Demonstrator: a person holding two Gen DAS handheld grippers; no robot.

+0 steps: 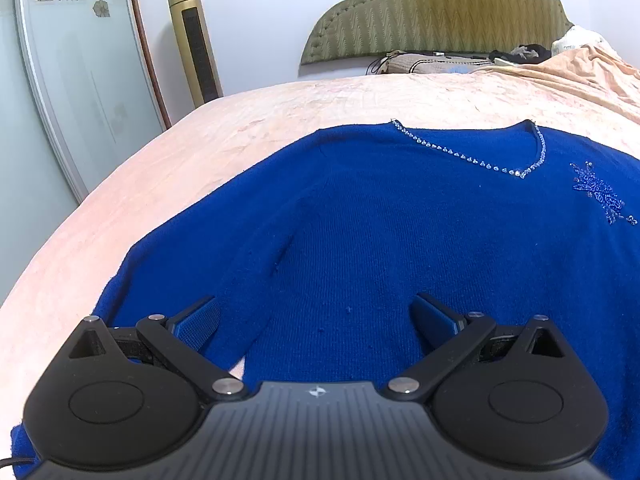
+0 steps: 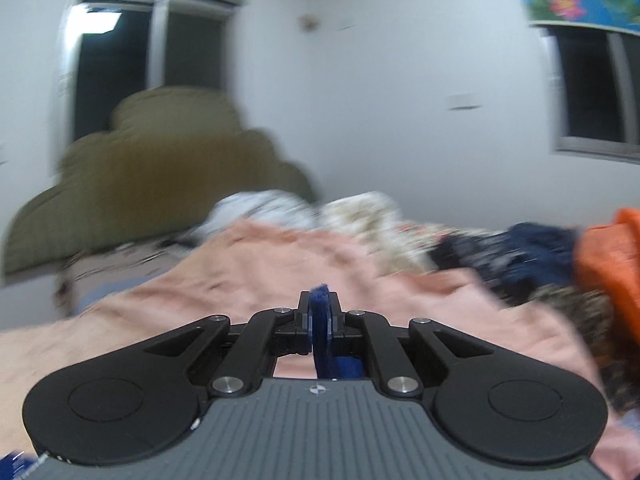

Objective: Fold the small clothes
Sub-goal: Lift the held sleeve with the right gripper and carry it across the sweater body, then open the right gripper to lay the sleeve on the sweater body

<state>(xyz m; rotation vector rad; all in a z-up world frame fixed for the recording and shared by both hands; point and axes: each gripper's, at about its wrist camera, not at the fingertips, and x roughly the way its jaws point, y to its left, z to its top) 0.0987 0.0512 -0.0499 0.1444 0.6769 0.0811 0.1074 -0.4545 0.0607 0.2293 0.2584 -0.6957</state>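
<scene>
A royal-blue knit sweater [image 1: 380, 232] with a beaded V-neck [image 1: 516, 170] lies spread face up on the peach bedspread [image 1: 168, 152]. My left gripper [image 1: 316, 312] hovers open over the sweater's lower body, near the sleeve on the left, with only flat knit showing between its fingers. In the blurred right wrist view, my right gripper [image 2: 320, 312] is shut on a fold of blue sweater fabric [image 2: 322, 332], which sticks up between the pads and hangs below them. Where that fold joins the sweater is hidden.
An olive padded headboard [image 1: 436, 8] stands at the far end, with pillows and cables below it. A gold tower fan [image 1: 194, 40] and a glass door [image 1: 60, 80] are on the left. Piled clothes, dark blue [image 2: 520, 256] and orange [image 2: 608, 256], lie on the right.
</scene>
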